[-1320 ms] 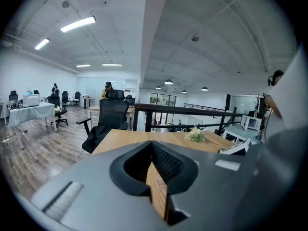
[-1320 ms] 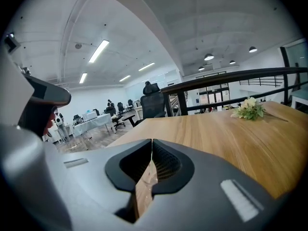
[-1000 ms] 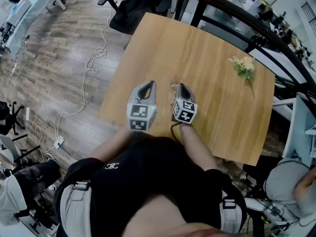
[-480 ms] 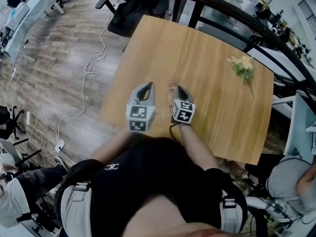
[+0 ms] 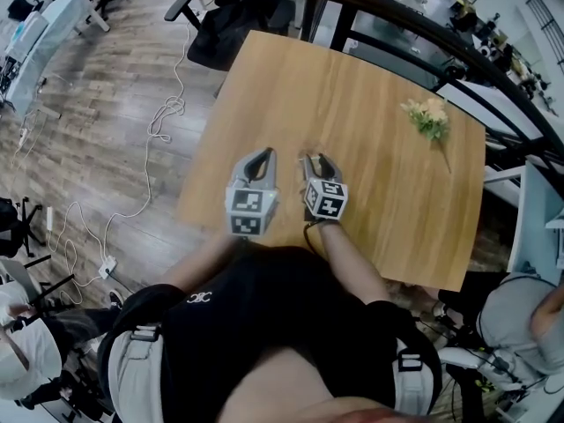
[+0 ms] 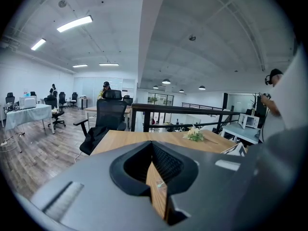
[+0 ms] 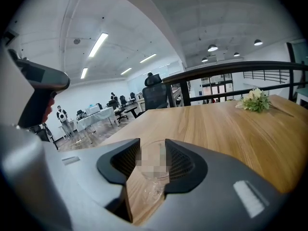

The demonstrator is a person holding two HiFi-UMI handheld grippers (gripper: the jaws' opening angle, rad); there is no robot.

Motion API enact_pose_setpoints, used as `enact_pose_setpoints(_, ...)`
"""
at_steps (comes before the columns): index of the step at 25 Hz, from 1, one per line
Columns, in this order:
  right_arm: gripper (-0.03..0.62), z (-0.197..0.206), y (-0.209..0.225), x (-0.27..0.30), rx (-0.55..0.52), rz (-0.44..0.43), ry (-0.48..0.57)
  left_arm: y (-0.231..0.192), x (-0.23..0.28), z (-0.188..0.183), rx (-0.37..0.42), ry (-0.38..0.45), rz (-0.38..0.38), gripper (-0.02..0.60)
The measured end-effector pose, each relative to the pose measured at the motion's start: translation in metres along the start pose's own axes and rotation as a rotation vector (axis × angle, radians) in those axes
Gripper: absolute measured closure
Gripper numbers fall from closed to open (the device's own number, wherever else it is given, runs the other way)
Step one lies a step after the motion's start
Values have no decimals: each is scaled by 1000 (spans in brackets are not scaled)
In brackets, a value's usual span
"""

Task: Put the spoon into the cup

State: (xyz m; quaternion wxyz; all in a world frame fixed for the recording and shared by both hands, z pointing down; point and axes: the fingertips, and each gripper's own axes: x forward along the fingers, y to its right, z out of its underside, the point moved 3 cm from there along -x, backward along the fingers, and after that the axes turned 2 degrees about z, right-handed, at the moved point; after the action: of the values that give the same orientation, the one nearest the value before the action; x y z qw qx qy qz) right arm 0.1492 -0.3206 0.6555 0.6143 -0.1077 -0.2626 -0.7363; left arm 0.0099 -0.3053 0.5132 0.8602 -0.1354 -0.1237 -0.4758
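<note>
Now both grippers are hovering low over the counter [image 5: 370,104].
Its jaws pressed together, the left gripper [image 6: 152,146] is pointing along the wood; the right gripper [image 7: 152,143] is opening its jaws wide, with the clear cup [image 7: 154,170] standing between them.

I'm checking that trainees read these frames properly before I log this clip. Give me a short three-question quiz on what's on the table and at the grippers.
1. True or false: the clear cup stands between the right gripper's jaws.
2. What lies toward the far right of the table in the head view? A) a bunch of flowers B) a plate C) a laptop
3. Which jaws stand wider apart, those of the left gripper or of the right?

Key: 1 true; the jaws are opening, with the cup between them and not gripped. 2 A. 3 the right.
</note>
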Motion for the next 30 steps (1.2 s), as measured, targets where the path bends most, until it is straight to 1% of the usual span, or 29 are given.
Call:
enact_pose_setpoints(5, 418, -7, 5, -9, -7, 15, 22, 3, 3, -2, 3, 6, 13, 569)
enact_pose_setpoints(7, 424, -14, 8, -19, -2, 37, 52, 5, 5, -5, 3, 10, 21, 569)
enact_pose_setpoints(8, 446, -19, 10, -25, 3, 53, 80, 7, 6, -6, 3, 13, 25, 569)
enact_pose_setpoints(9, 488, -25, 11, -33, 6, 70, 115, 8, 7, -6, 4, 15, 29, 569)
enact_pose_setpoints(11, 526, -36, 12, -47, 7, 90, 171, 9, 9, -8, 4, 20, 40, 569)
enact_pose_setpoints(14, 589, -47, 8, -62, -9, 88, 209, 11, 10, -11, 8, 24, 50, 569)
enact_pose_setpoints(19, 589, -71, 4, -85, -47, 99, 305, 18, 11, -18, 15, 46, 75, 569)
enact_pose_setpoints(24, 591, -106, -5, -111, -91, 104, 387, 25, 11, -33, 21, 82, 99, 569)
enact_pose_setpoints(30, 591, -143, -10, -150, -158, 144, 510, 27, 14, -37, 22, 95, 109, 569)
